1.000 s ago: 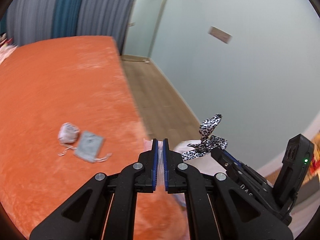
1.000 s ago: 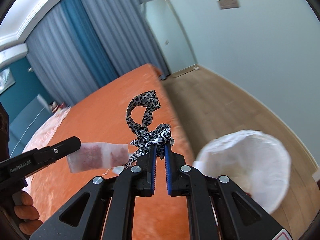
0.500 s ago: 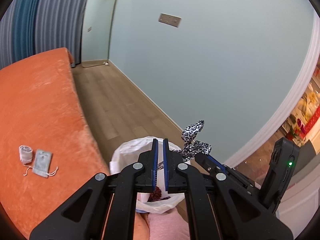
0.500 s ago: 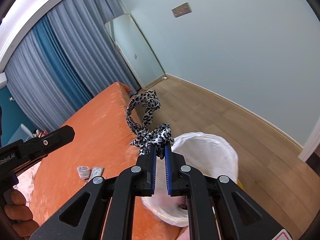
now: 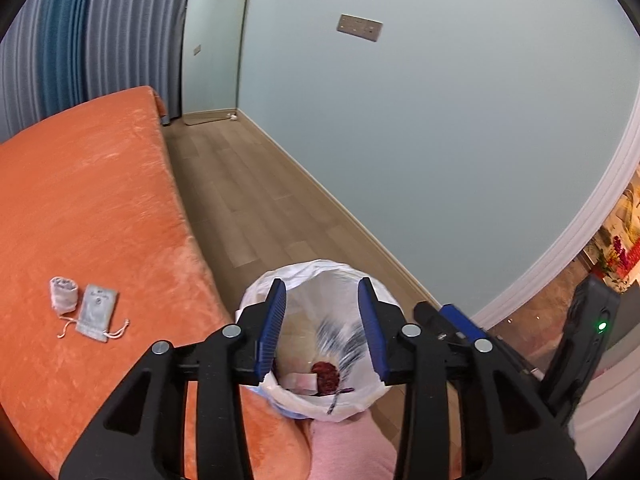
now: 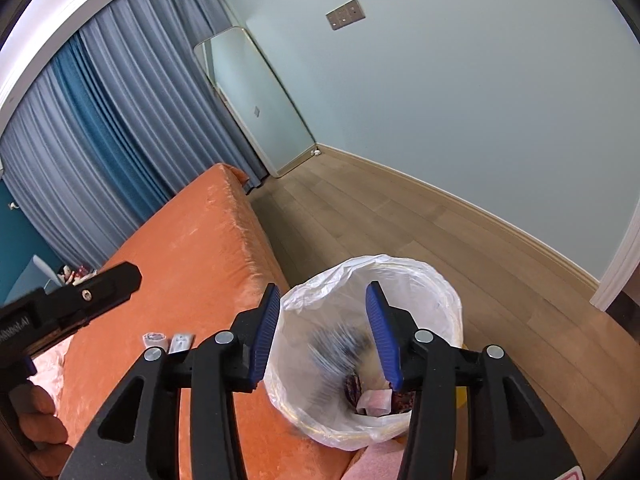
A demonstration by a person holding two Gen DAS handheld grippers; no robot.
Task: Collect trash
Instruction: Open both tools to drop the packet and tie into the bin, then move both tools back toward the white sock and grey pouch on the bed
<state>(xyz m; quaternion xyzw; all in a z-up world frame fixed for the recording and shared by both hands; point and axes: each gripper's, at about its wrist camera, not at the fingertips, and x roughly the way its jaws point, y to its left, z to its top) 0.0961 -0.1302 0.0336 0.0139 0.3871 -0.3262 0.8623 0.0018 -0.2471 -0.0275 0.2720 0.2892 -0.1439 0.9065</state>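
My left gripper [image 5: 322, 284] hangs over the white-bagged trash bin [image 5: 320, 266], its jaws opening with nothing between the pads. My right gripper [image 6: 324, 287] is over the same bin [image 6: 440, 280], jaws also opening and empty. A black-and-white patterned scarf [image 6: 340, 348] is a blur falling inside the bag, also seen from the left wrist as the scarf [image 5: 344, 344]. A pinkish packet [image 5: 302, 382] lies at the bottom among dark red scraps. Two small grey drawstring pouches [image 5: 64, 294] [image 5: 98, 314] lie on the orange bed [image 5: 80, 200].
The bin stands on the wood floor against the bed's edge. A pale green wall and a leaning mirror [image 6: 256, 100] lie beyond it, with blue curtains [image 6: 100, 120] behind the bed. A pink cloth [image 5: 352, 448] lies near the bin. A hand [image 6: 36, 420] holds the left gripper's handle.
Both grippers swung from above the bed to above the bin, then their jaws parted. The scarf left the right gripper and the packet left the left one; both are in the bag.
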